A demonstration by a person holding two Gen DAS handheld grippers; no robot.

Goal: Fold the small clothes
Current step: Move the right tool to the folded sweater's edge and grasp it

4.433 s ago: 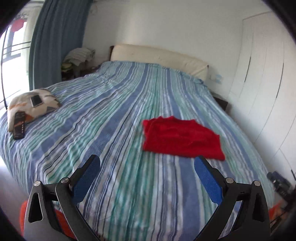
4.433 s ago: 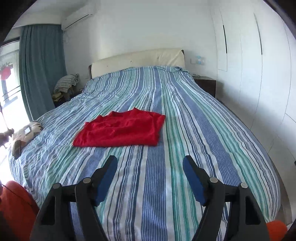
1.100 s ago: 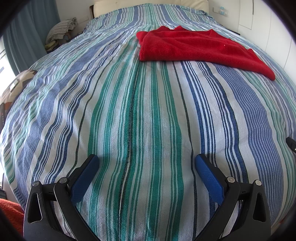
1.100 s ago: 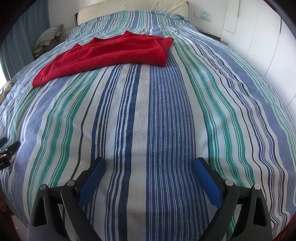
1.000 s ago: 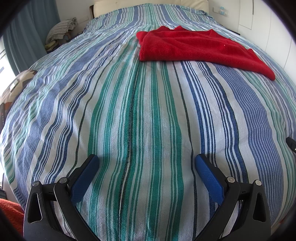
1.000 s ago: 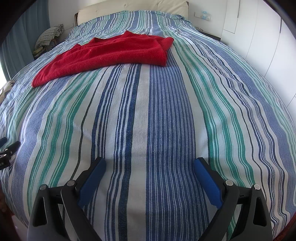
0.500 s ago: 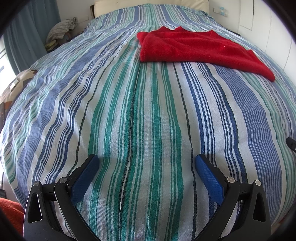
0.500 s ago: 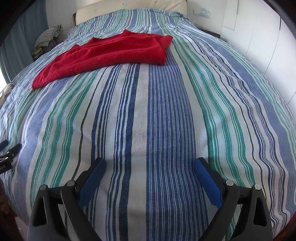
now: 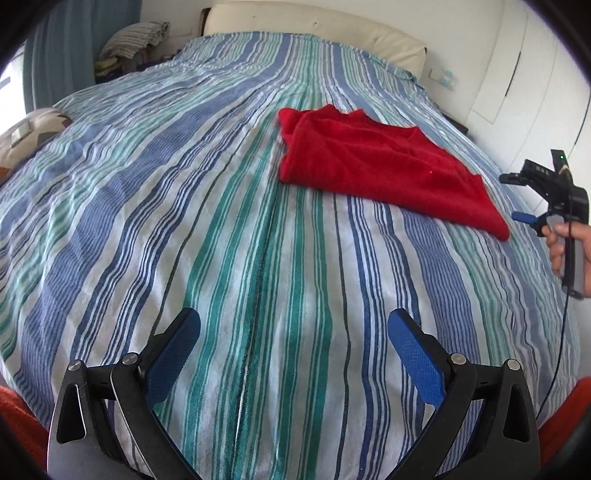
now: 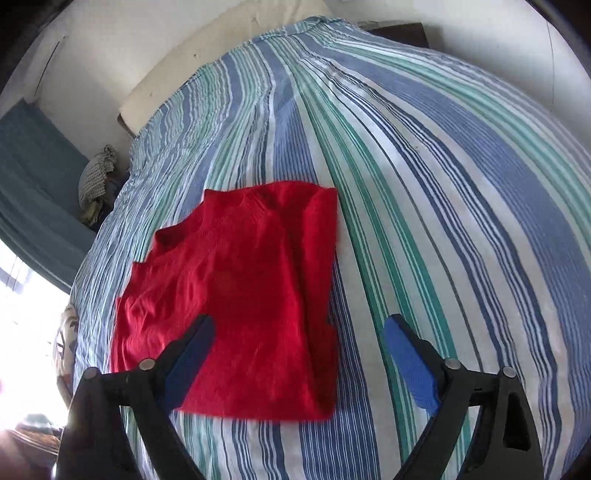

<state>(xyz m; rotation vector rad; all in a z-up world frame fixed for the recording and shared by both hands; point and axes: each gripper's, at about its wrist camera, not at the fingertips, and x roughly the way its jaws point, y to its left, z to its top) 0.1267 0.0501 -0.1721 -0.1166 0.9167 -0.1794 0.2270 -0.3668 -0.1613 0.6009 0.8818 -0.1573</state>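
Observation:
A red garment (image 9: pixel 369 162) lies folded flat on the striped bed (image 9: pixel 221 229), right of centre in the left wrist view. My left gripper (image 9: pixel 293 321) hangs open over bare sheet, well short of the cloth, with nothing between its fingers. My right gripper (image 10: pixel 299 325) hovers over the near right corner of the red garment (image 10: pixel 240 277). Its left finger is above the cloth and its right finger is above the bed (image 10: pixel 461 192). Its jaws are closing, and the pads press on nothing. A hand (image 9: pixel 565 240) holds that gripper at the bed's right side.
A cream headboard (image 9: pixel 314 22) stands at the far end, with white wardrobe doors (image 9: pixel 524 74) along the right. A blue curtain (image 9: pixel 74 40) and a heap of clothes (image 9: pixel 129 37) stand far left. A patterned pillow (image 9: pixel 29 133) lies on the bed's left edge.
The right gripper has swung from the bed's near edge to above the red garment and rolled. Its hand has now come into the left wrist view. The left gripper has risen slightly and tilted.

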